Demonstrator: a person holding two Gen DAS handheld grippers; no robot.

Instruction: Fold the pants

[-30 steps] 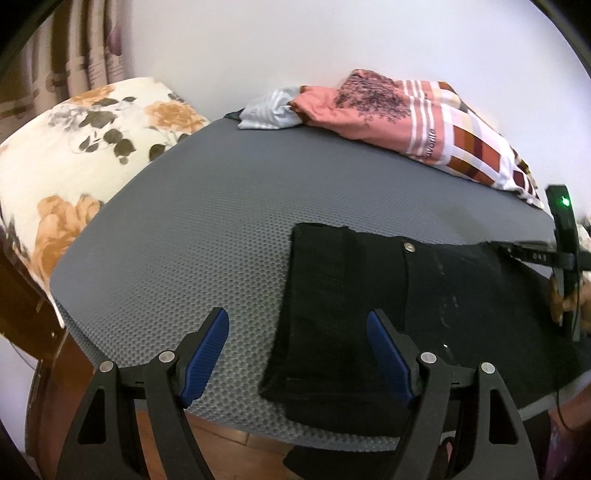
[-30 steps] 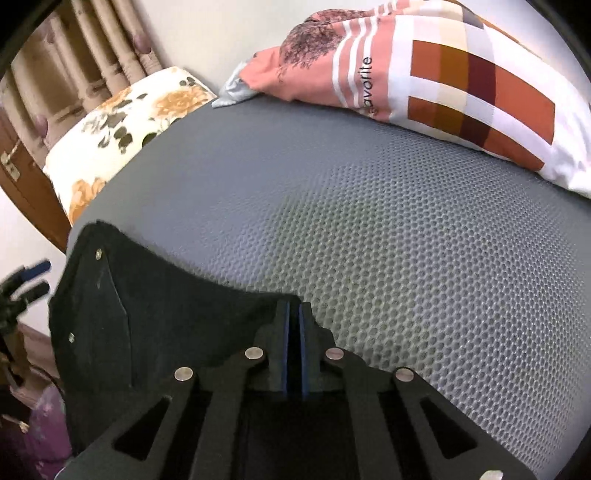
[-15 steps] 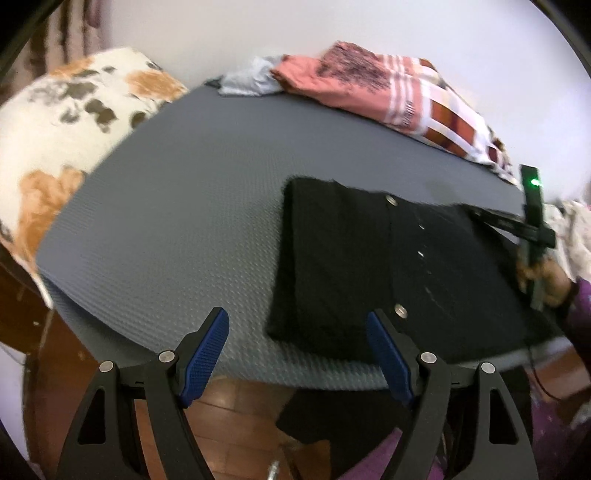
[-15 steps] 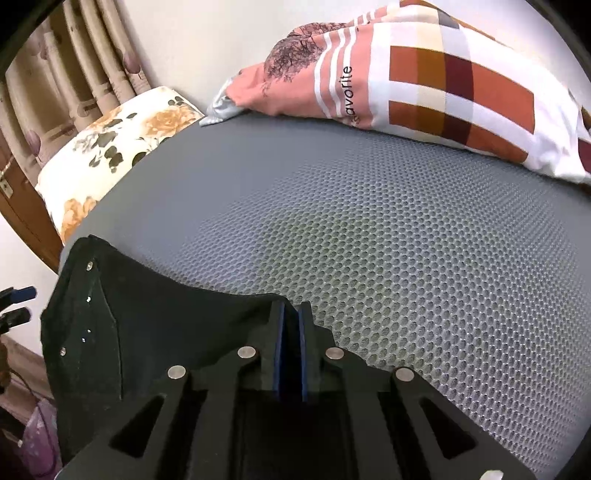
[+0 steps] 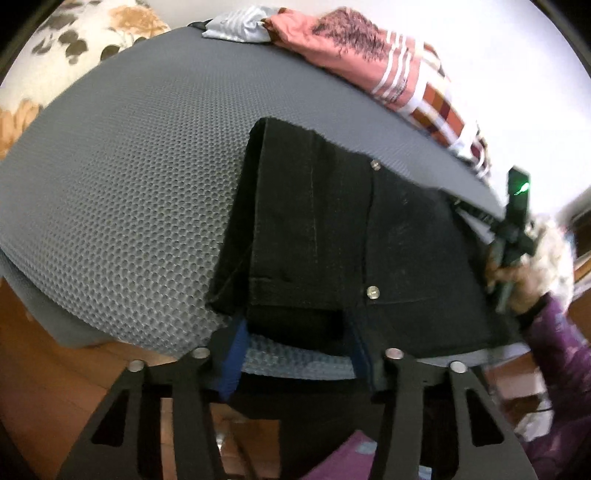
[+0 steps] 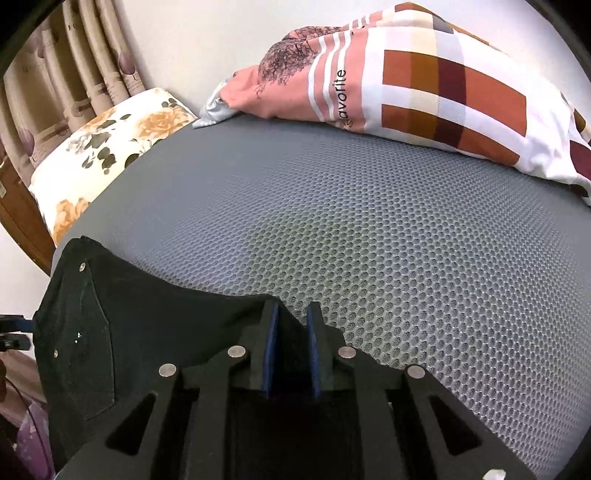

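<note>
Black pants [image 5: 354, 236] lie folded in layers on a grey mesh mattress [image 5: 129, 177], with metal rivets showing. My left gripper [image 5: 295, 339] is open at the near edge of the bed, its blue pads on either side of the folded leg ends. In the right wrist view my right gripper [image 6: 291, 328] stands slightly open over the pants' far edge [image 6: 147, 314], its blue pads a small gap apart with black cloth between and under them. The right gripper also shows in the left wrist view [image 5: 513, 221], held in a hand at the pants' right end.
A pink and checked pillow [image 6: 424, 81] lies along the wall at the back. A floral cushion [image 6: 107, 147] sits at the far left by curtains [image 6: 66, 74]. Wooden floor [image 5: 55, 369] lies below the mattress's near edge. A white-grey cloth [image 5: 232, 27] lies beside the pillow.
My left gripper has come down and forward to the near edge, its jaws now around the folded leg ends. My right gripper's pads have parted from shut to a small gap.
</note>
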